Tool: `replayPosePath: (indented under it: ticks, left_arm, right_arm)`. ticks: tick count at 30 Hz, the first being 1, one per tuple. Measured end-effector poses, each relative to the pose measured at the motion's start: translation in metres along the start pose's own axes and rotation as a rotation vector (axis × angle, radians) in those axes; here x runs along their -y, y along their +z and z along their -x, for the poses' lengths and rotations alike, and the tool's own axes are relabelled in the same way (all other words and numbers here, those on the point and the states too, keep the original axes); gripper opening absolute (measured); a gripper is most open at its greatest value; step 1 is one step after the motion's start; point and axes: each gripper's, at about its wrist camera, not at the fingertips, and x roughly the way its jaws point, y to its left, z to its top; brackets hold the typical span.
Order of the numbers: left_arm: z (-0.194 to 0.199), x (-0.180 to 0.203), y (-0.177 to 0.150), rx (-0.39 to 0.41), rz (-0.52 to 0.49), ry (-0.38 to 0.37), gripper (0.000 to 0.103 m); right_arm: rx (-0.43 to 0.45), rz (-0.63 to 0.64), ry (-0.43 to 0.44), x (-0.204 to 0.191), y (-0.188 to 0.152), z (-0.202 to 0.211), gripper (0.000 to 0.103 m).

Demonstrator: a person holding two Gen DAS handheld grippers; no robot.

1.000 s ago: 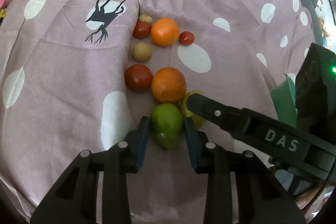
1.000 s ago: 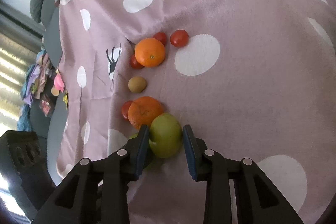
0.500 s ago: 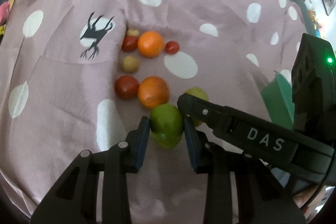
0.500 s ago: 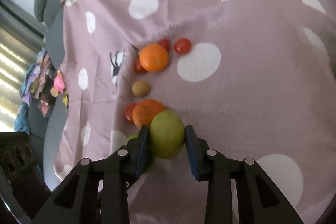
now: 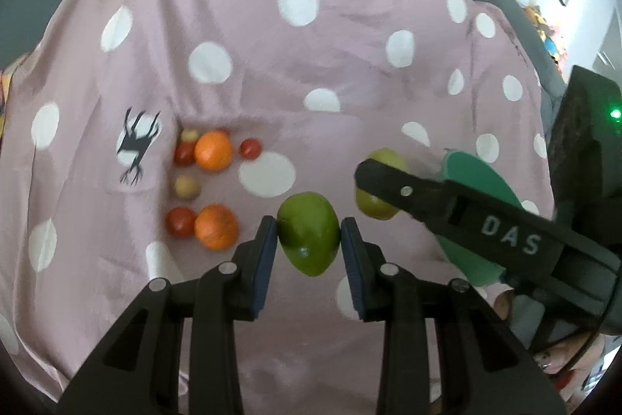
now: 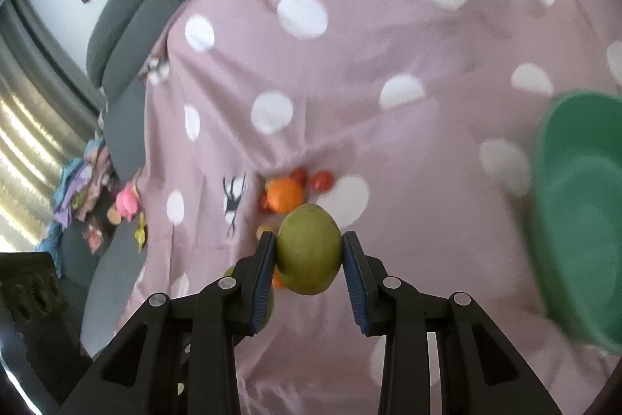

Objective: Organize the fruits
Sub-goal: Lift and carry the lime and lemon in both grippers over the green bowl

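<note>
My left gripper (image 5: 309, 238) is shut on a green mango (image 5: 309, 232) and holds it above the pink dotted cloth (image 5: 272, 65). My right gripper (image 6: 309, 253) is shut on a yellow-green mango (image 6: 309, 247), also lifted; it shows in the left wrist view (image 5: 379, 181) to the right. On the cloth lie two oranges (image 5: 213, 150) (image 5: 216, 226), red tomatoes (image 5: 180, 221) (image 5: 250, 148) and a small tan fruit (image 5: 187, 187). A green bowl (image 6: 579, 220) sits at the right.
A grey sofa (image 6: 128, 26) runs behind the cloth. Coloured toys and clothes (image 6: 97, 189) lie at the left in the right wrist view. The green bowl also shows in the left wrist view (image 5: 478, 189) behind the right gripper's arm.
Both grippers have lifted their mangoes off the cloth and moved right, away from the fruit group. The green bowl has come into the right wrist view.
</note>
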Motion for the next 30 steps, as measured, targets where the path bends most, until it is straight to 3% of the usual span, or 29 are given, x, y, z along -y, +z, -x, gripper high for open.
replayPosePath:
  ticks: [10, 19, 23, 30]
  left_arm:
    - [-0.012, 0.054, 0.016, 0.011, -0.07, -0.071, 0.033]
    - [-0.031, 0.111, 0.024, 0.011, -0.152, -0.118, 0.033]
    - [-0.046, 0.131, 0.027, -0.02, -0.164, -0.169, 0.033]
    - [-0.064, 0.16, 0.023, -0.053, -0.213, -0.192, 0.033]
  right_arm:
    - [0.178, -0.033, -0.13, 0.041, 0.017, 0.065, 0.036]
    - [0.283, -0.13, -0.312, 0.091, 0.018, 0.108, 0.036]
    - [0.3, -0.178, -0.372, 0.112, 0.018, 0.119, 0.036]
    - [0.297, -0.247, -0.44, 0.14, 0.014, 0.125, 0.036]
